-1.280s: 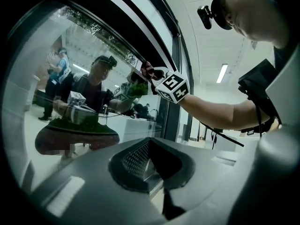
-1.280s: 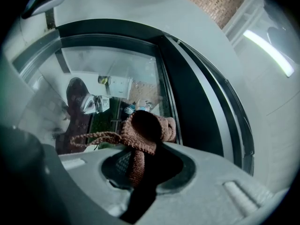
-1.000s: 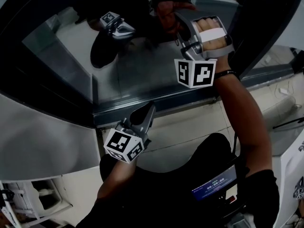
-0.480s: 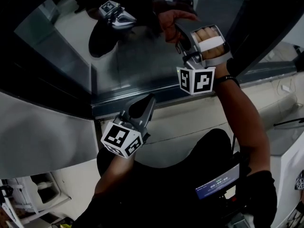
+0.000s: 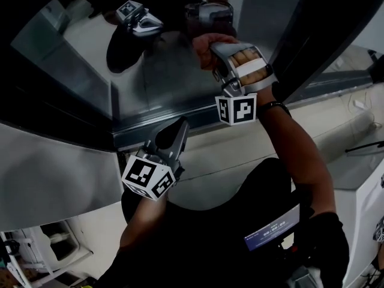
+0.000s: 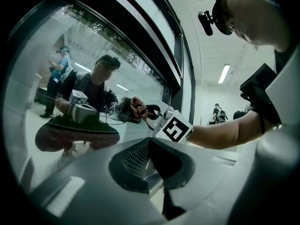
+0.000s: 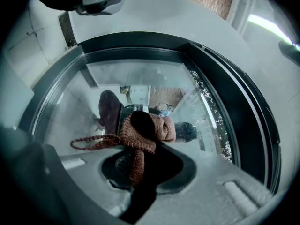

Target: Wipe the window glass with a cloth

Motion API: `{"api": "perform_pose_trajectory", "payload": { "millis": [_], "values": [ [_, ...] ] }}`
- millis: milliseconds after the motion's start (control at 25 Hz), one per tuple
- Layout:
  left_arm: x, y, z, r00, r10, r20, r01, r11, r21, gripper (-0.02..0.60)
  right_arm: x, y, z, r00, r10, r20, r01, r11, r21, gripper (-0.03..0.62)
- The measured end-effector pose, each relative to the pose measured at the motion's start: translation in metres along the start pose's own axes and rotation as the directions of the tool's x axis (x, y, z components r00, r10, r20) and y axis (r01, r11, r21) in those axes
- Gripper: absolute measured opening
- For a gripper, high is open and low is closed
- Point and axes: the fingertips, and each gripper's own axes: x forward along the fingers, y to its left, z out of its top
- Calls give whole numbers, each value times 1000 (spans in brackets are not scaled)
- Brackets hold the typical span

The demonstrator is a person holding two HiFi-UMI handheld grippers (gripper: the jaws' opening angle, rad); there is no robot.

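Observation:
The window glass (image 5: 162, 71) fills the top of the head view, set in a dark frame. A brown knitted cloth (image 5: 203, 42) is pressed to the pane by my right gripper (image 5: 210, 48), which is shut on it. Seen from the right gripper view, the cloth (image 7: 145, 130) bunches over the right gripper (image 7: 138, 161), a loop of it hanging left, with the glass (image 7: 150, 78) just beyond. My left gripper (image 5: 176, 132) hovers low by the sill, apart from the glass. The left gripper (image 6: 149, 161) is shut, with nothing between its ribbed pads. The cloth (image 6: 133, 109) shows there too.
A grey sill (image 5: 198, 117) runs under the pane, and the dark frame post (image 5: 324, 35) rises at the right. The glass reflects both grippers and a person. A white rack (image 5: 36, 251) stands at lower left. A small lit screen (image 5: 270, 236) hangs at the person's waist.
My right gripper has slid the cloth leftward and a little lower across the glass. The left gripper has stayed by the sill, still shut.

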Motion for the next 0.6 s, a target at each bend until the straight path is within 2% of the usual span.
{"api": "perform_pose_trajectory", "payload": {
  "millis": [320, 600],
  "values": [
    [-7, -6, 0, 1000, -2, -7, 2, 1000, 4, 17, -8, 45, 2, 995, 97, -7, -97, 995, -2, 43],
    [-7, -7, -5, 1000, -2, -7, 2, 1000, 13, 17, -7, 53, 4, 990, 138, -8, -138, 990, 27, 42]
  ]
}}
